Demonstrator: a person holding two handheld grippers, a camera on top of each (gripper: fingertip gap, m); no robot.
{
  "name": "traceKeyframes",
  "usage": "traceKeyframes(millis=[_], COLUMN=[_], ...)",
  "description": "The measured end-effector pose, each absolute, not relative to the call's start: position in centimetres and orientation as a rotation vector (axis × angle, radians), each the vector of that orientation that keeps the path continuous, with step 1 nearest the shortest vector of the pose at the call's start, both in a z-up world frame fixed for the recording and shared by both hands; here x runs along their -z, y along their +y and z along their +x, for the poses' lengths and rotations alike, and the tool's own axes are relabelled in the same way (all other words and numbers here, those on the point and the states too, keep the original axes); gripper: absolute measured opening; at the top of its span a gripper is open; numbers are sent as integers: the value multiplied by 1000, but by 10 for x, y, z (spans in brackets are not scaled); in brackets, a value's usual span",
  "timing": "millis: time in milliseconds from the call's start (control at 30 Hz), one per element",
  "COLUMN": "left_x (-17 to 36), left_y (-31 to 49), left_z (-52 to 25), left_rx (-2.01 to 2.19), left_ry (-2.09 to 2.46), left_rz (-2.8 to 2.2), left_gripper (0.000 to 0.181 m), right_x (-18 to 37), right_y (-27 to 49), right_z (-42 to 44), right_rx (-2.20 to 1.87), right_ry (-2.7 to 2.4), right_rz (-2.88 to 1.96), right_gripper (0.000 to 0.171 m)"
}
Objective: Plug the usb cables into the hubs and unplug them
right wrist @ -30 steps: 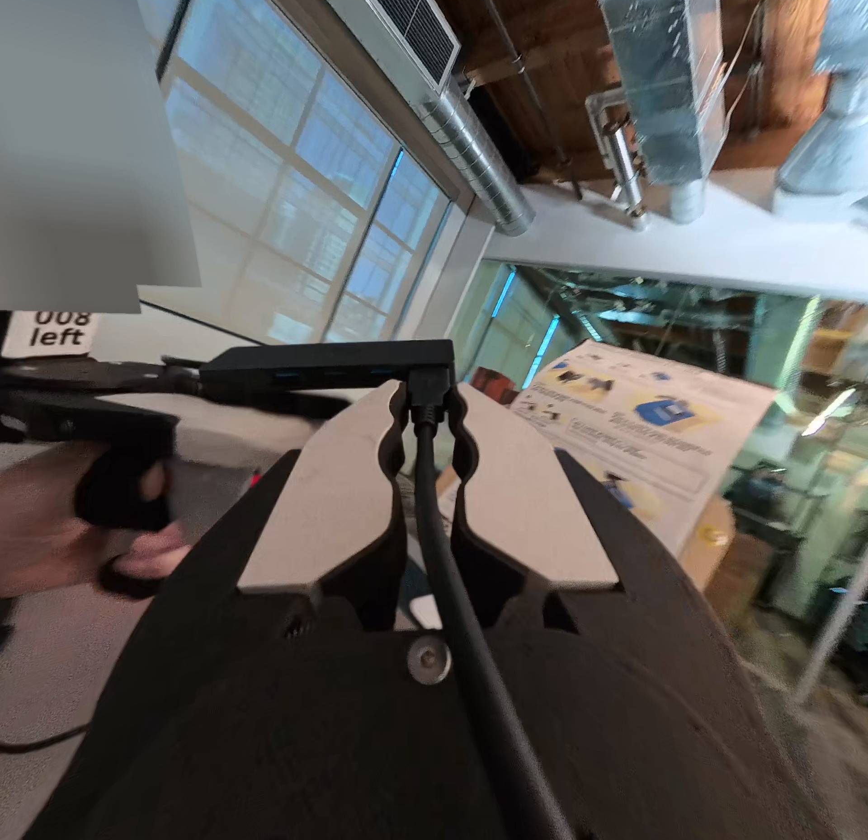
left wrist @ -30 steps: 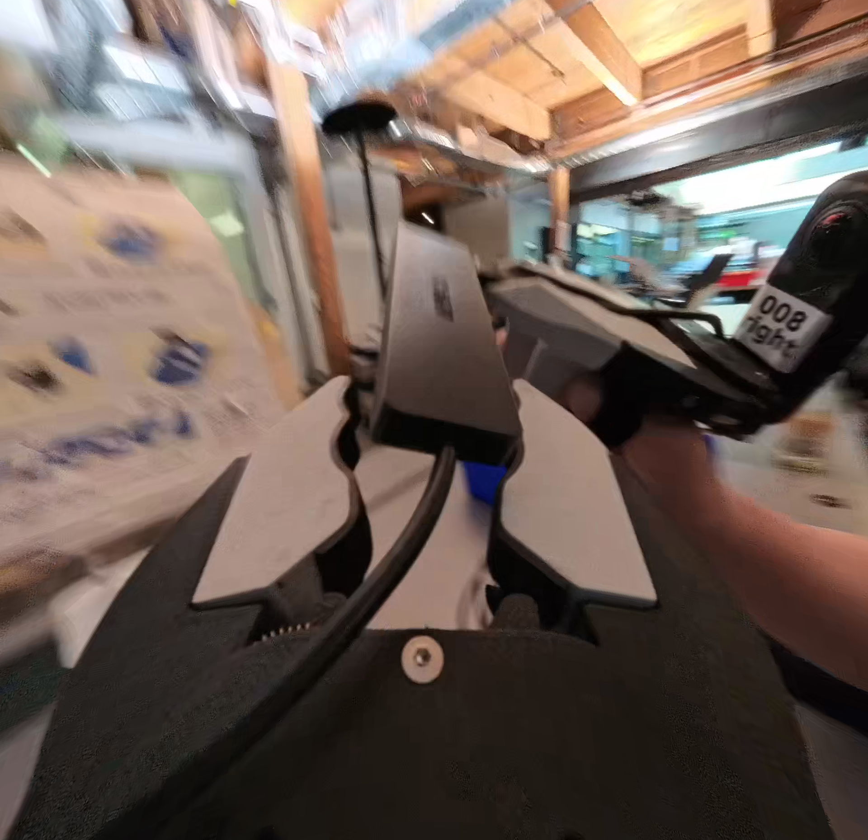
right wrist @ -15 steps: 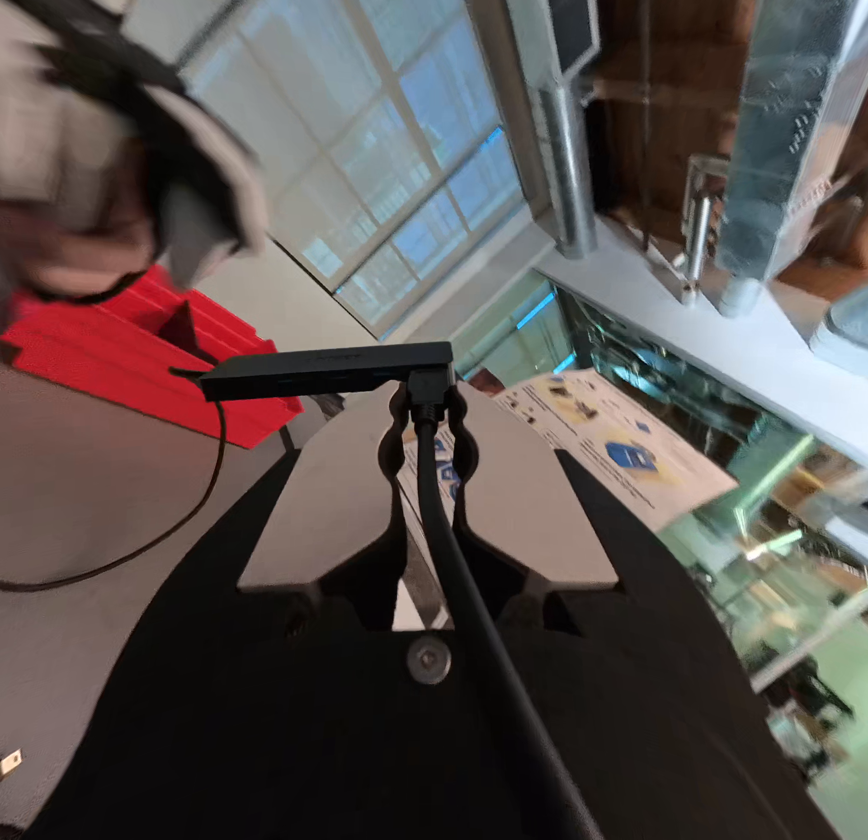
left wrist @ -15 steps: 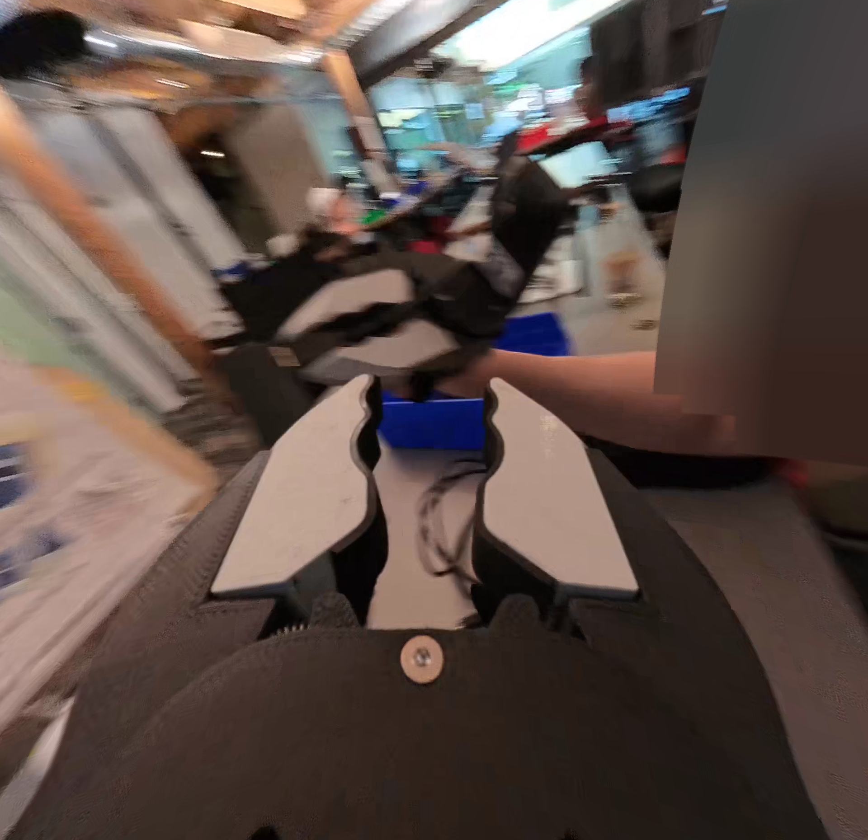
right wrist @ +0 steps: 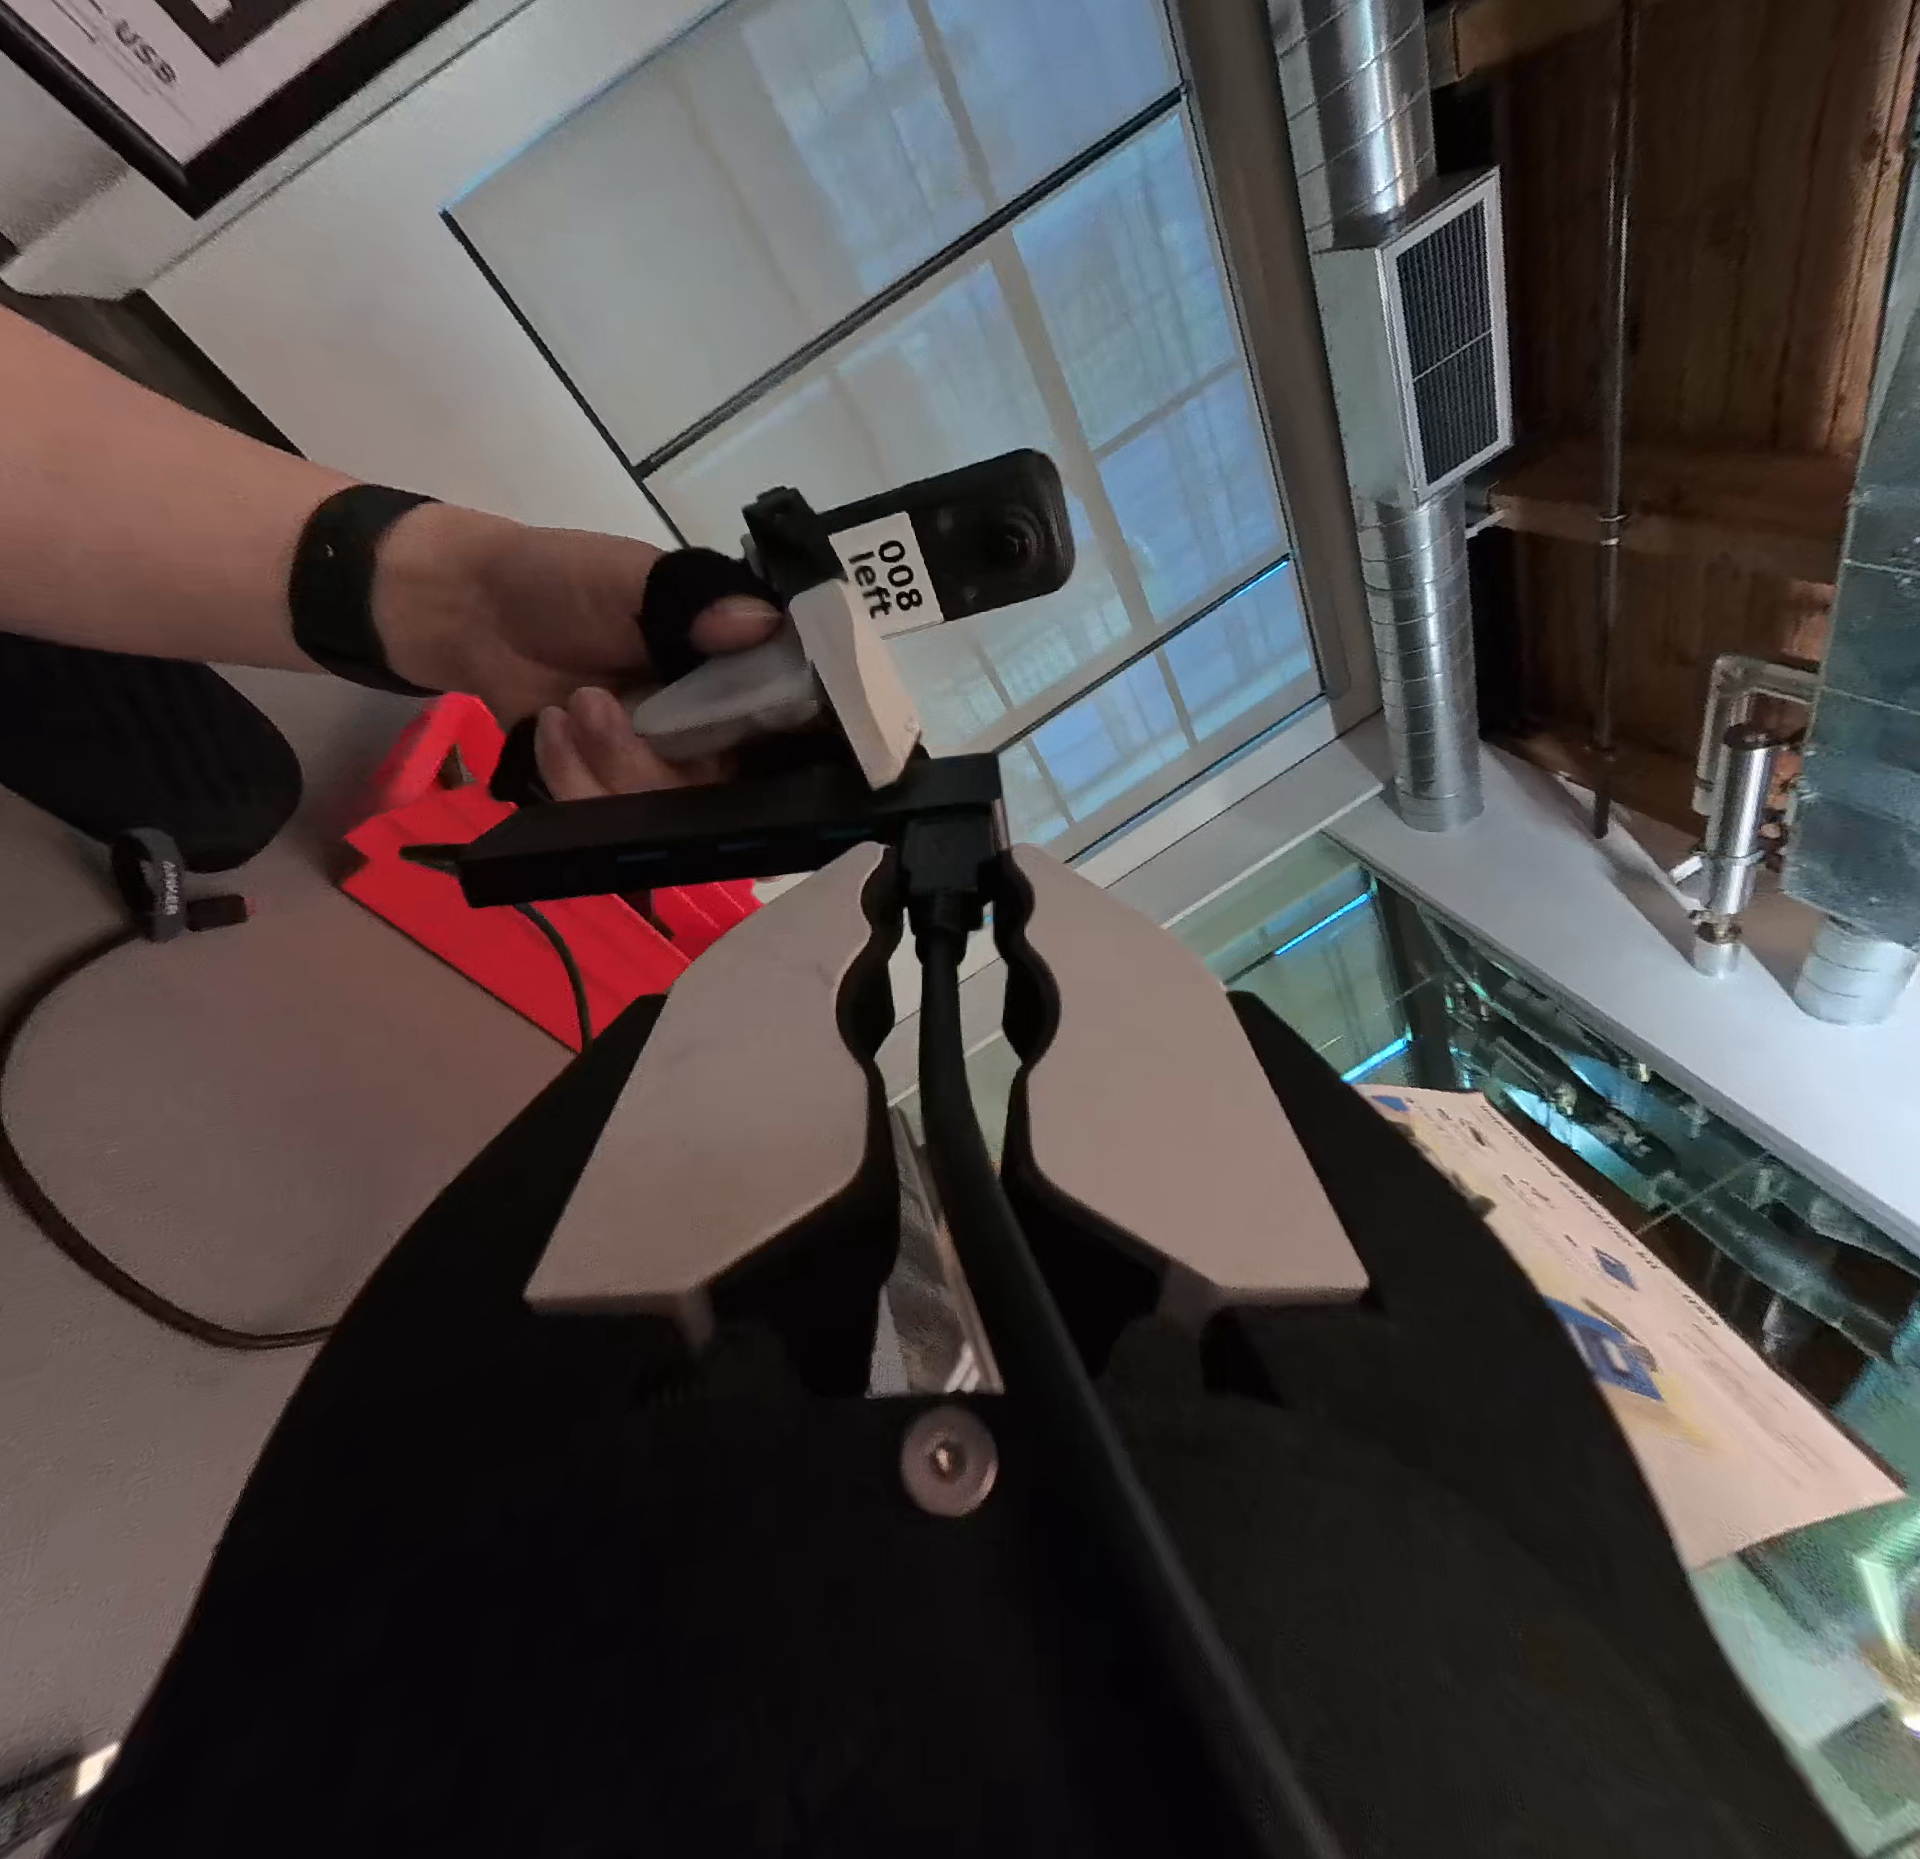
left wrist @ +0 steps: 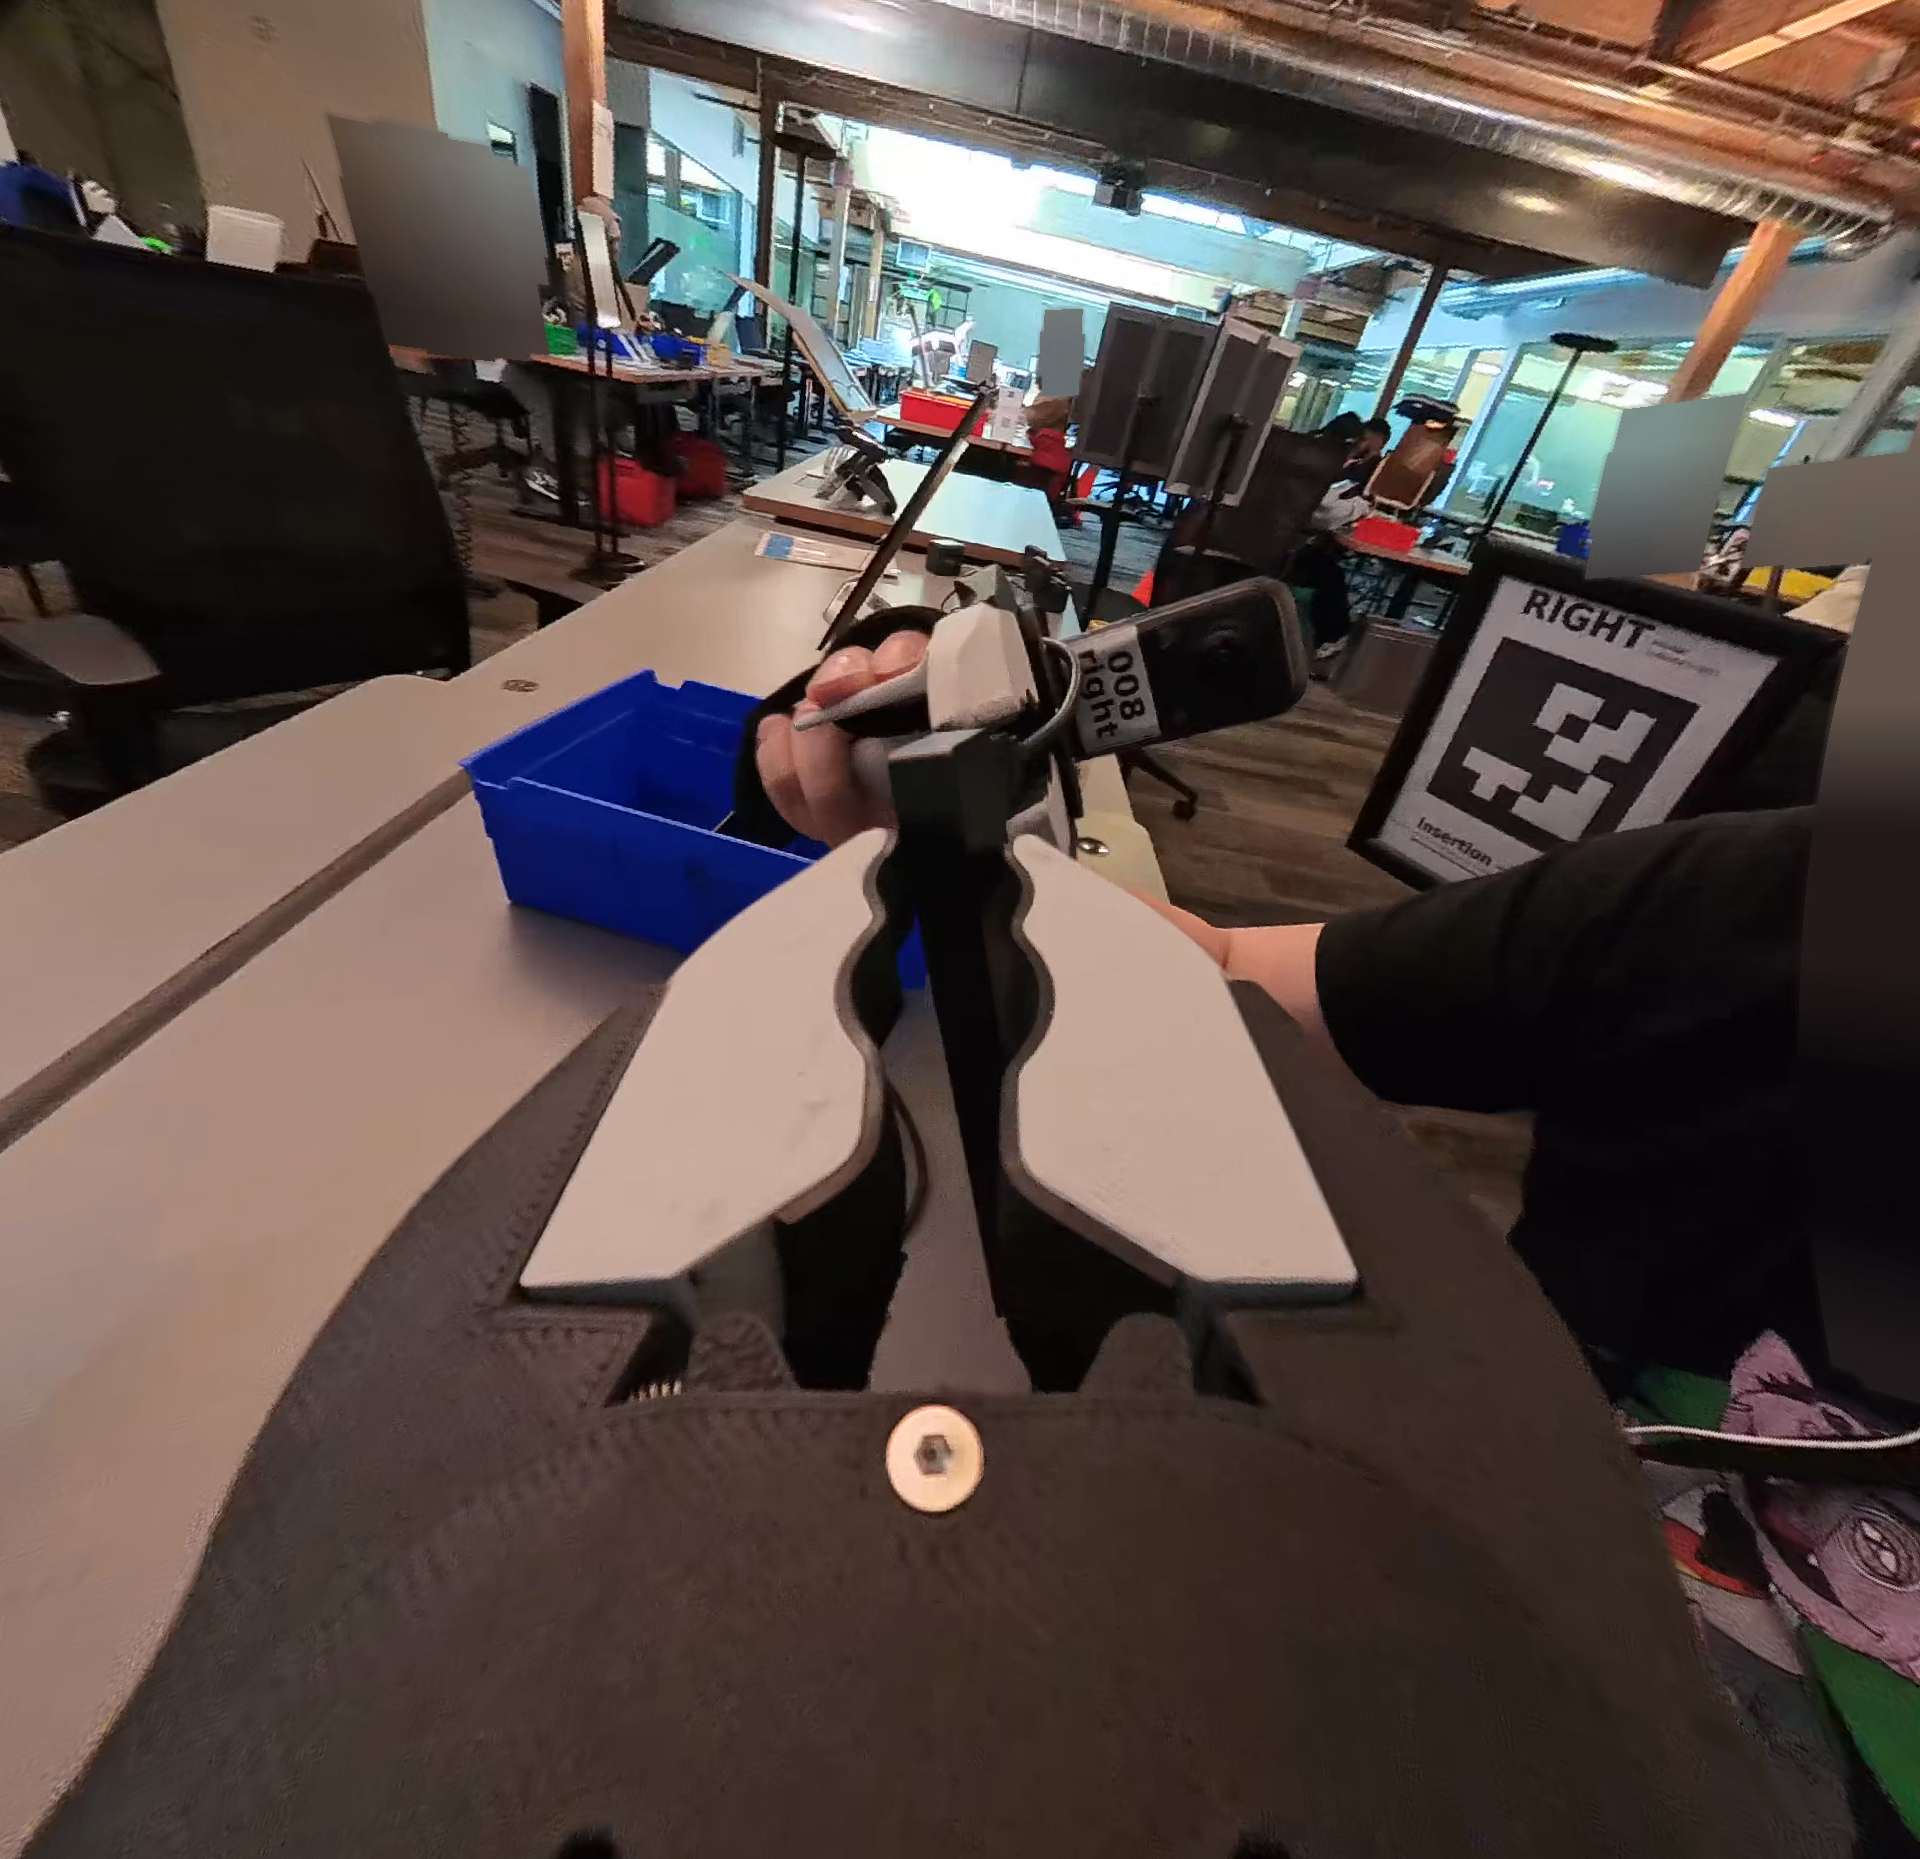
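Grey desk [left wrist: 260,978], both jaws pinching: left gripper [left wrist: 945,874] on black hub [right wrist: 717,838], right gripper [right wrist: 945,874] on its cable plug [right wrist: 943,859]; printed labels on both cameras.

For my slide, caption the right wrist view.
Right gripper pinching a cable plug seated in a black hub.

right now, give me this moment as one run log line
left tool: shut on usb hub | right tool: shut on usb plug | plug seated in hub | both held above table

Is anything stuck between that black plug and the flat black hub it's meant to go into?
Nothing visible. The plug, pinched in the right gripper, already meets the end of the hub, which the left gripper grips edge-on. No gap or object shows between them.
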State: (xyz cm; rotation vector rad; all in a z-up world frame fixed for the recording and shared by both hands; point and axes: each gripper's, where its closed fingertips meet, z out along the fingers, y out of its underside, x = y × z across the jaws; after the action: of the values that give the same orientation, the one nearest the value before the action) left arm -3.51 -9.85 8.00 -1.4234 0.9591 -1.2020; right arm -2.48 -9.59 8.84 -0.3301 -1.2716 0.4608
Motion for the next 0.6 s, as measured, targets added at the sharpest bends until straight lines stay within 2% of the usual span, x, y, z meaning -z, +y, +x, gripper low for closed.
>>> traceKeyframes(millis=[33,233,600], left_x=[-79,-82,-87], left_y=[-99,-101,-106], left_z=[-35,-33,-34], left_rx=[1210,1364,1371], left_ry=[961,936,934], left_rz=[-1417,-1417,-1400], left_gripper=[15,12,11], right_x=[-88,-88,-95], right_y=[-96,-96,-101], right_z=[-25,-25,-24], right_rx=[-465,-491,-460], right_ry=[-1275,-1286,-1259], right_rz=[-330,-349,-348], right_gripper=[17,17,17])
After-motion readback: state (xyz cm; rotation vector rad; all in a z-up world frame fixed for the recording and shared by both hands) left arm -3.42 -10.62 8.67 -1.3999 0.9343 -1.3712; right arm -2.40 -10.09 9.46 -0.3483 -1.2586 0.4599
